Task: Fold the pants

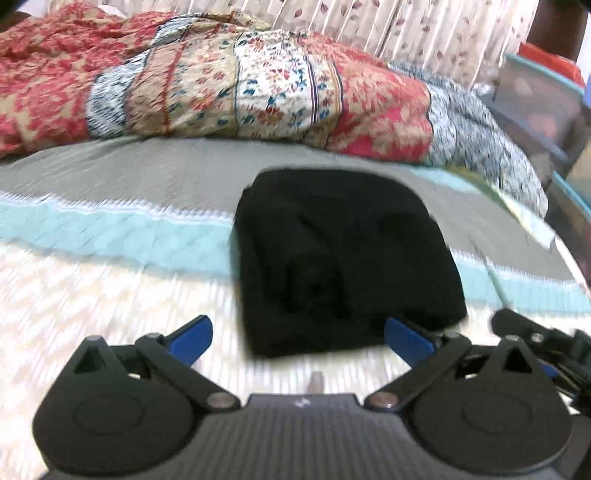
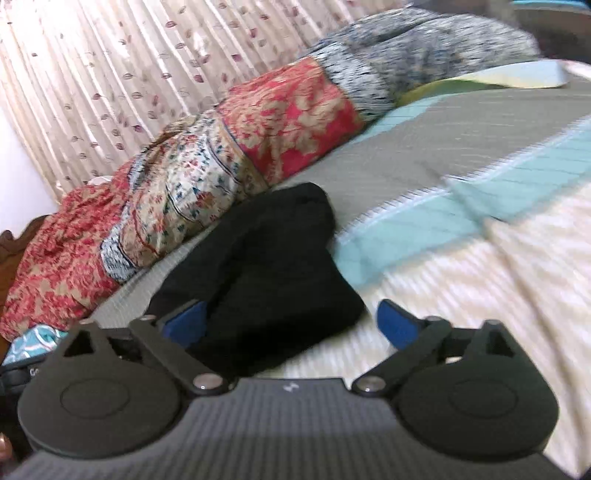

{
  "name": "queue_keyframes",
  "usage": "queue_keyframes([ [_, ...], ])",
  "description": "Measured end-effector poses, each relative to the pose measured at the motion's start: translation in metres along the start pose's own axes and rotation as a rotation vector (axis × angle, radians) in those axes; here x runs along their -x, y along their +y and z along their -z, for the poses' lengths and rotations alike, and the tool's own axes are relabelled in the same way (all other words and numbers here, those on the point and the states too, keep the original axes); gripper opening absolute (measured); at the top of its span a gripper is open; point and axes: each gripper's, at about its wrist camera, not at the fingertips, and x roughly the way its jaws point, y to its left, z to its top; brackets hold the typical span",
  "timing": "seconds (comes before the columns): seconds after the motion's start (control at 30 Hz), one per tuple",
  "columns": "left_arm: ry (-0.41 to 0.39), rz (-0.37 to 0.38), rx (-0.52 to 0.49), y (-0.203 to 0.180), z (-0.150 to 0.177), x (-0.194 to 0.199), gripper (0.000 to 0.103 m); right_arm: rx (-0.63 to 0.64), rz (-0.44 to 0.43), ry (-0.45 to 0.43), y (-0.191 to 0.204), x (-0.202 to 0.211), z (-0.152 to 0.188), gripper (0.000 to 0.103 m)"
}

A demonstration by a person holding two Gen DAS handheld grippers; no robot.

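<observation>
Left gripper (image 1: 298, 338) fills the bottom of the left wrist view, jaws spread wide, nothing between them. Black pants (image 1: 340, 258) lie just ahead on the bed (image 1: 110, 295), already a compact, roughly square bundle, near edge running between the blue fingertips (image 1: 194, 338). Right fingertip looks to be at or just over the bundle's near right corner; can't tell if it touches. Bundle straddles the cream, teal and grey bands of the cover. Patterned quilt (image 1: 221, 81) is heaped behind it, apart from the pants; curtain (image 1: 406, 29) further back. Part of the other gripper shows at the right edge. Frame is motion-blurred.

Right wrist view: right gripper (image 2: 290, 325) also splayed, empty. Pants (image 2: 266, 266) sit ahead and to the left; left fingertip (image 2: 188, 323) overlaps the bundle's near side, right fingertip is over bare cream cover. The far end of the bundle runs up near the quilt (image 2: 184, 192). Layers look stacked, with one ridge down the middle.

Judgement: folding looks essentially done, both grippers released. Next move is likely just a check or a light press to flatten the ridge; if another fold is wanted, both grippers need to pinch the near edge together. Risk: a one-sided pull skews the stack.
</observation>
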Motion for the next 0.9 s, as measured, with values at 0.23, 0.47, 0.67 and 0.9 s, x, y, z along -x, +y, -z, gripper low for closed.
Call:
queue_keyframes([
  [0.23,0.025,-0.049,-0.032,-0.019,0.069,0.074,0.103,-0.010,0.017,0.033,0.012,0.081,0.035,0.103],
  [0.47,0.062,-0.101,-0.072,-0.031,0.103,0.127,0.103,-0.021,0.003,0.141,0.028,0.123,0.067,0.103],
  [0.67,0.030,-0.131,-0.066,-0.032,0.121,0.162,0.103,0.047,0.005,0.149,0.047,0.151,0.095,0.103],
  [0.9,0.052,-0.199,-0.044,-0.027,0.137,0.176,0.103,0.068,0.012,0.161,0.055,0.171,0.115,0.103],
])
